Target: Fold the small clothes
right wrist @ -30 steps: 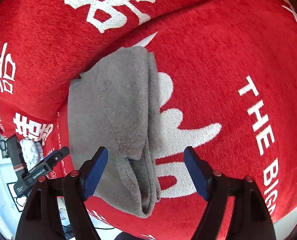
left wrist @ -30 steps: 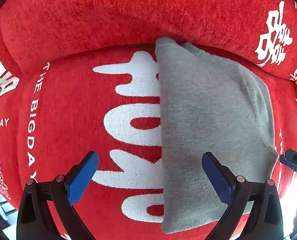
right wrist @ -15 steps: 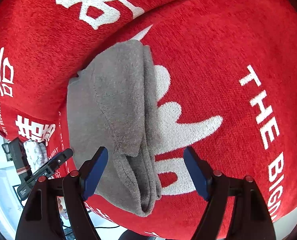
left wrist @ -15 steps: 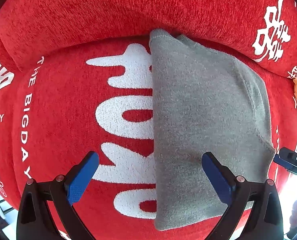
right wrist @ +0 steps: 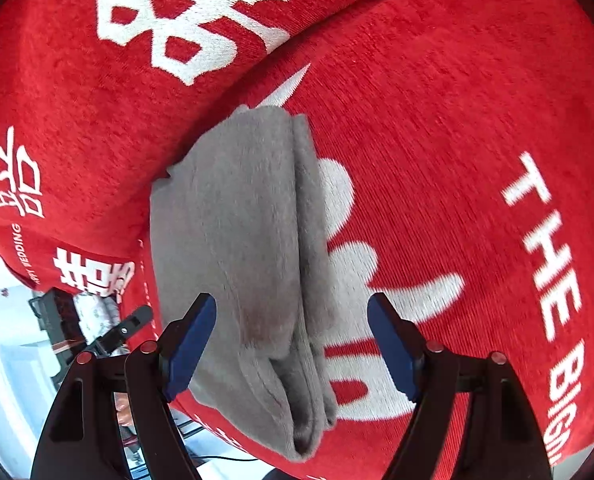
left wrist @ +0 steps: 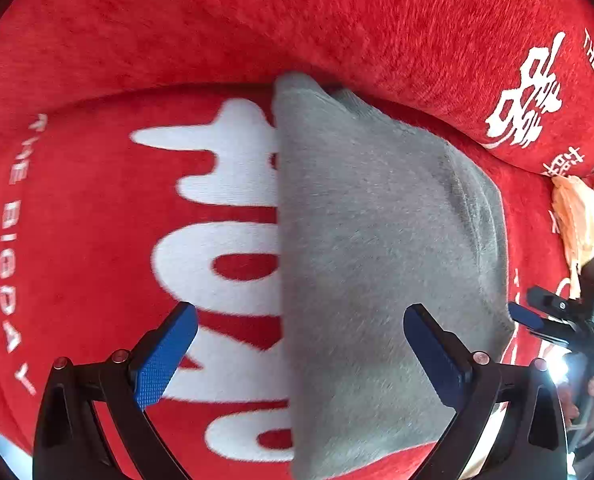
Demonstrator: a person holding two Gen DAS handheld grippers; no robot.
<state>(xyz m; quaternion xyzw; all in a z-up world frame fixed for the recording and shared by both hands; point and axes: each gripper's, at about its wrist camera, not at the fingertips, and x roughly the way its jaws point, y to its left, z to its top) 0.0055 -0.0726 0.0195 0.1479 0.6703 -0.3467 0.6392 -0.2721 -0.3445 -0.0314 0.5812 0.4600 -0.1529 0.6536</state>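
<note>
A grey folded garment [left wrist: 377,264] lies flat on a red sofa seat [left wrist: 97,240] with white lettering. Its far end touches the backrest. My left gripper [left wrist: 301,354] is open and empty, hovering above the garment's left edge near its front end. In the right wrist view the same garment [right wrist: 237,248] shows stacked folded layers along its right side. My right gripper [right wrist: 291,346] is open and empty, just above the garment's near end. The right gripper's fingers [left wrist: 527,316] also show at the right edge of the left wrist view.
The red backrest cushion [left wrist: 297,20] rises right behind the garment. An orange-peach cloth [left wrist: 577,216] lies on the seat to the right. The sofa's front edge [right wrist: 225,436] is close below the garment, with a black stand [right wrist: 57,312] and floor beyond.
Both grippers moved slightly over the garment, which now sits nearer the middle of each view. Both stay open. The garment has not moved.
</note>
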